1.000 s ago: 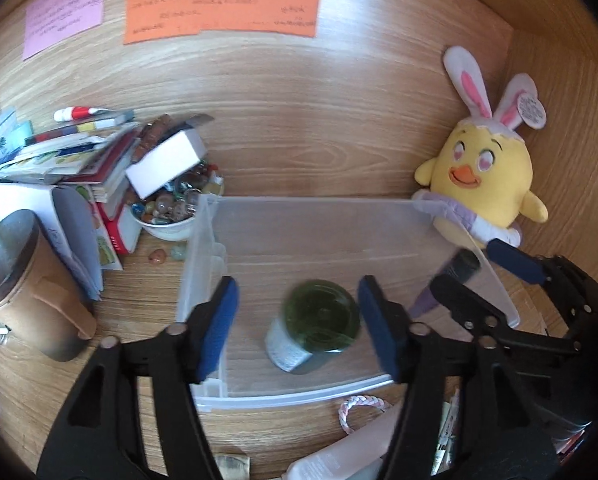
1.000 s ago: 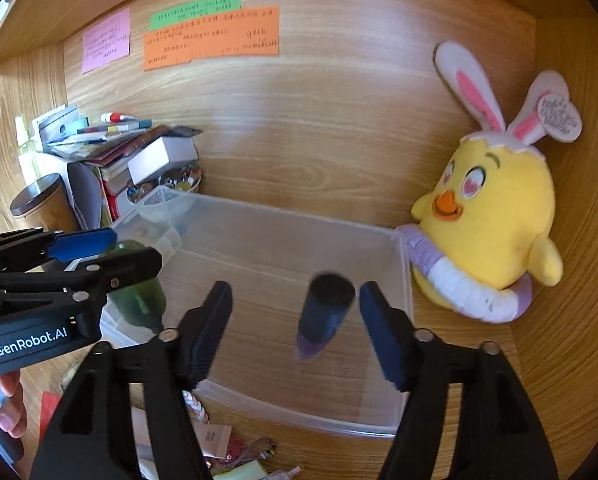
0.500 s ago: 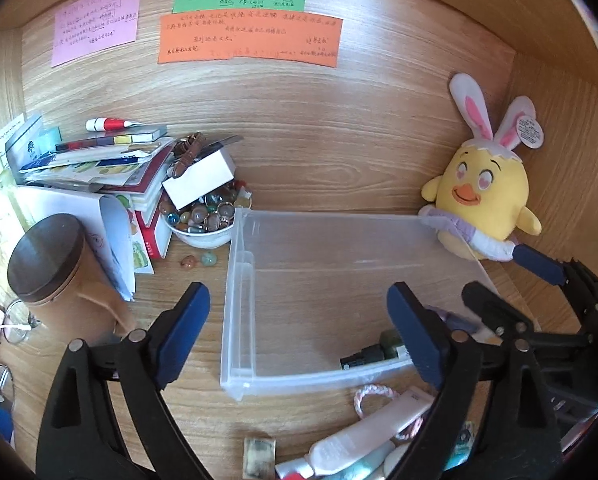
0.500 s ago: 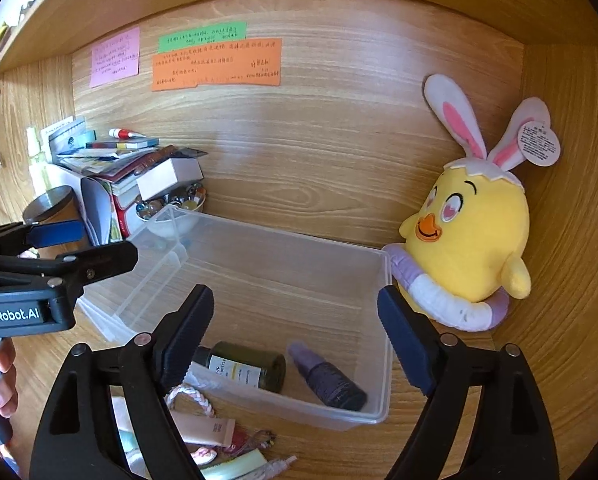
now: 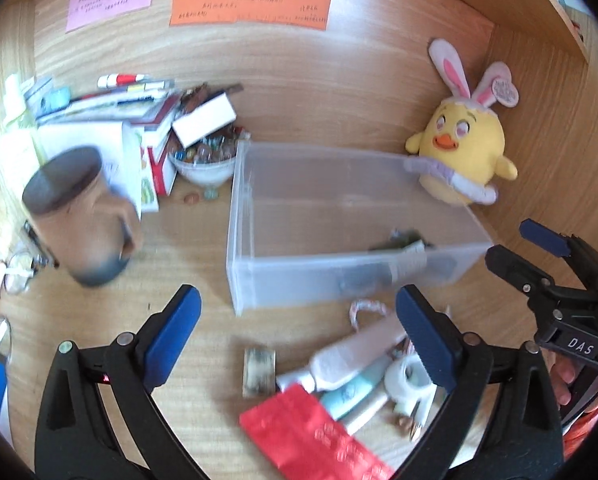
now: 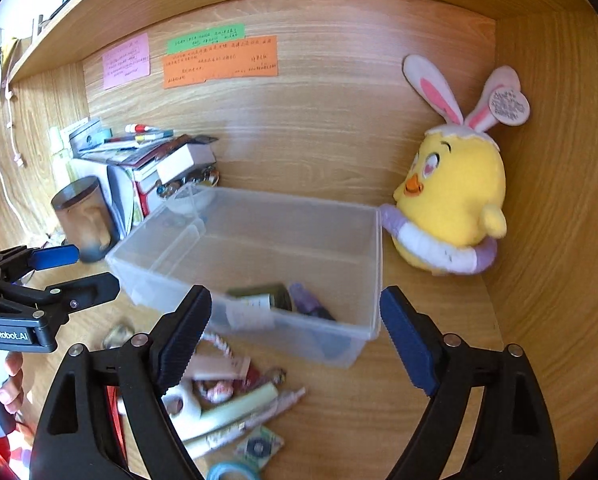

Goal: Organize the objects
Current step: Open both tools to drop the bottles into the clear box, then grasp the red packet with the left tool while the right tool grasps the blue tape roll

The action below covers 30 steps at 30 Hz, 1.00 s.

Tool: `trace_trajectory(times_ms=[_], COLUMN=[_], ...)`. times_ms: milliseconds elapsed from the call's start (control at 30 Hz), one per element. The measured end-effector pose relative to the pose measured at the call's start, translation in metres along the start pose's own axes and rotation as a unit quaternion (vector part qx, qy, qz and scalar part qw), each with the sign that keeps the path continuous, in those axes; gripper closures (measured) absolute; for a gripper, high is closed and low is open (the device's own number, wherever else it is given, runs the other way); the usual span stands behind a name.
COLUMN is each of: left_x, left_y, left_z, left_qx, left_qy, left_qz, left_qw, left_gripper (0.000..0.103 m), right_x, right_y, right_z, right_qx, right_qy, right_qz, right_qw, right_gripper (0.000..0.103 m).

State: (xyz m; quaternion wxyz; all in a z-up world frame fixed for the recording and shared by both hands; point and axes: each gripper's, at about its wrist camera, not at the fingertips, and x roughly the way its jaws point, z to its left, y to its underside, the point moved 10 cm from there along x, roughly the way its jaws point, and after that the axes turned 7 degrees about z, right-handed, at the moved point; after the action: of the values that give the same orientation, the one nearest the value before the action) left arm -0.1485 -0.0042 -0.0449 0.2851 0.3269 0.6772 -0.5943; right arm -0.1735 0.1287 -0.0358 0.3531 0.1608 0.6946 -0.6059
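The left gripper (image 5: 297, 332) has its jaws spread wide with nothing between them; they have just been opening. The right gripper (image 6: 295, 338) also has its jaws spread and empty, and they too were opening a moment ago. Both hang above the wooden desk (image 6: 419, 420), in front of the clear plastic bin (image 6: 373, 264). Inside the bin, near its front wall, a green bottle (image 6: 265, 298) lies on its side, and a purple bottle (image 6: 309, 300) lies just beside it on the right. In front of the bin, on the desk, lies a loose pile of small things: a white tube (image 5: 355, 354), a red packet (image 5: 311, 432) and a roll of white tape (image 5: 407, 380), among others too blurred to name. A yellow chick plush (image 6: 455, 200) with rabbit ears sits at the right end of the bin, in the corner. To the left of the bin stand a bowl of marbles (image 5: 203, 160), a stack of books (image 5: 119, 104) and a brown cup with a dark lid (image 5: 79, 216).
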Motion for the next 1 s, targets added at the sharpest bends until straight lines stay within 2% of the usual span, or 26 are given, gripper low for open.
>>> trace_trajectory(times_ms=[367, 567, 867, 1000], left_x=[0.001, 0.001, 0.001, -0.011], left_y=[0.072, 0.098, 0.128, 0.135], left_z=[-0.006, -0.024, -0.009, 0.011], left_qx=[-0.027, -0.009, -0.017, -0.029], left_qy=[0.002, -0.011, -0.028, -0.046], left_qz=[0.055, 0.064, 0.085, 0.081], left_qw=[0.9981, 0.9978, 0.9959, 0.9952], left_gripper=[0.004, 0.004, 0.004, 0.004], right_x=[-0.004, 0.001, 0.006, 0.008], right_y=[0.073, 0.108, 0.13, 0.132], right_z=[0.013, 0.024, 0.032, 0.037], right_qx=[-0.001, -0.001, 0.017, 0.007], right_qy=[-0.012, -0.016, -0.041, -0.043], right_qz=[0.047, 0.072, 0.084, 0.087], right_qw=[0.999, 0.997, 0.995, 0.995], right_gripper=[0.019, 0.019, 0.021, 0.041])
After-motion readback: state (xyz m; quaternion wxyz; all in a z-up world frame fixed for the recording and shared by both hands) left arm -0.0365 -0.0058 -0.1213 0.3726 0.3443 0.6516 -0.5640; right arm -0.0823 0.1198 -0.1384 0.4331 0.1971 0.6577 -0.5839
